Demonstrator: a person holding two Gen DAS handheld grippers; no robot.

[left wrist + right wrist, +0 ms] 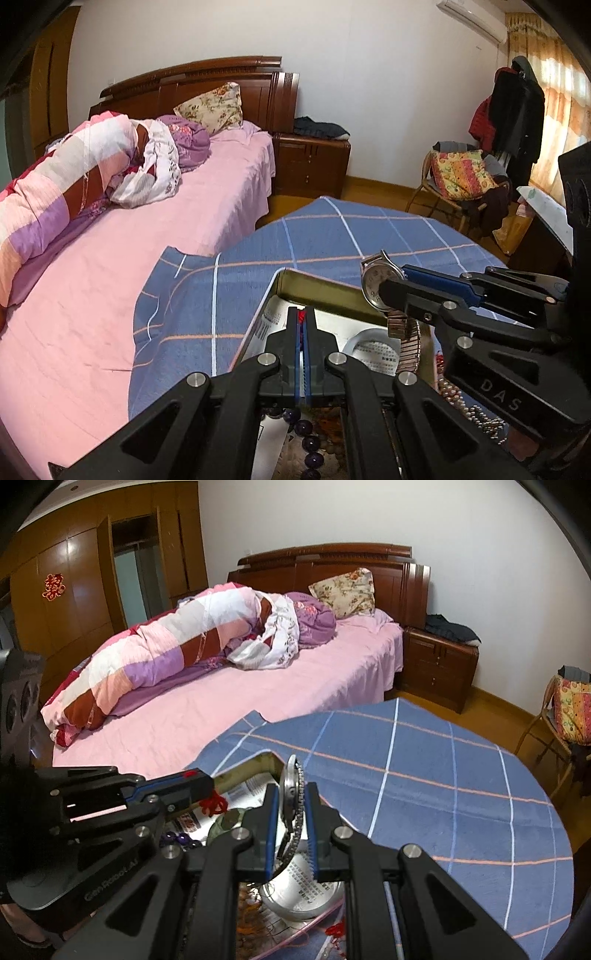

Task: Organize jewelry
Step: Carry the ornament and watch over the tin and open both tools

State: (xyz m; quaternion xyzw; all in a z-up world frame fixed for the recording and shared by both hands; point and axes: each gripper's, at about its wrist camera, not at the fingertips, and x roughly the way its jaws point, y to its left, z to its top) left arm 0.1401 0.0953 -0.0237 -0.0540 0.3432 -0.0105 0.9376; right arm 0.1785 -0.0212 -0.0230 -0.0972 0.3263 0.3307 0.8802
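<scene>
An open metal tin (295, 277) lined with newspaper sits on the blue plaid cloth (343, 229). My left gripper (303, 314) is shut on a red knotted cord (214, 805) above the tin. Dark purple beads (308, 437) show below that gripper; I cannot tell whether they join the cord. My right gripper (292, 794) is shut on a silver wristwatch (291, 801), held on edge over the tin's far corner. In the left wrist view the watch face (372, 284) and its metal stretch band (404, 345) hang from the right gripper (397, 280).
A round metal lid with printed text (306, 890) lies in the tin. Pearl and silver bead strands (465, 402) and a red ornament (336, 930) lie near the front. A pink bed (229, 709) stands behind the table, a chair (454, 184) at the right.
</scene>
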